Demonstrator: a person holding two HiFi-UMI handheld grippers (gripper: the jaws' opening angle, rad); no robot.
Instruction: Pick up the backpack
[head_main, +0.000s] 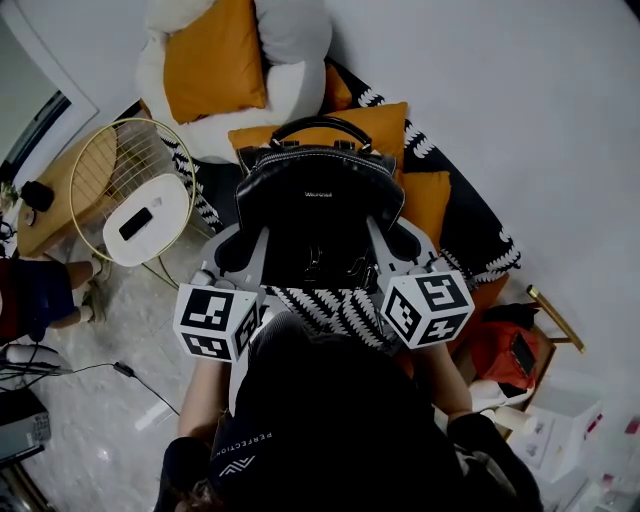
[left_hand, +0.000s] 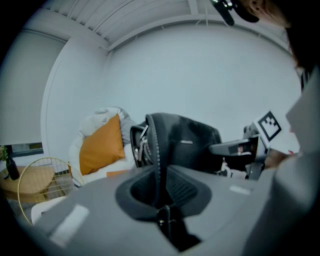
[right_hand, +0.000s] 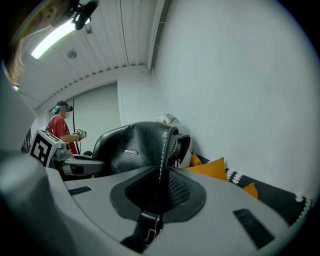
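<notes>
A black-and-white patterned mat (head_main: 478, 243) spreads under and behind the black backpack (head_main: 318, 205), which stands upright between the two grippers, just in front of the person. An orange cushion (head_main: 388, 124) lies behind the backpack. At the backpack's left, the left gripper (head_main: 236, 252) has its jaws nearly closed, pinching one shoulder strap (left_hand: 157, 160). At its right, the right gripper (head_main: 400, 246) clamps the other strap (right_hand: 163, 165) likewise.

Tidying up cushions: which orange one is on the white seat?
The upright orange cushion at top left, leaning in the white seat; the others lie on the black patterned blanket.
</notes>
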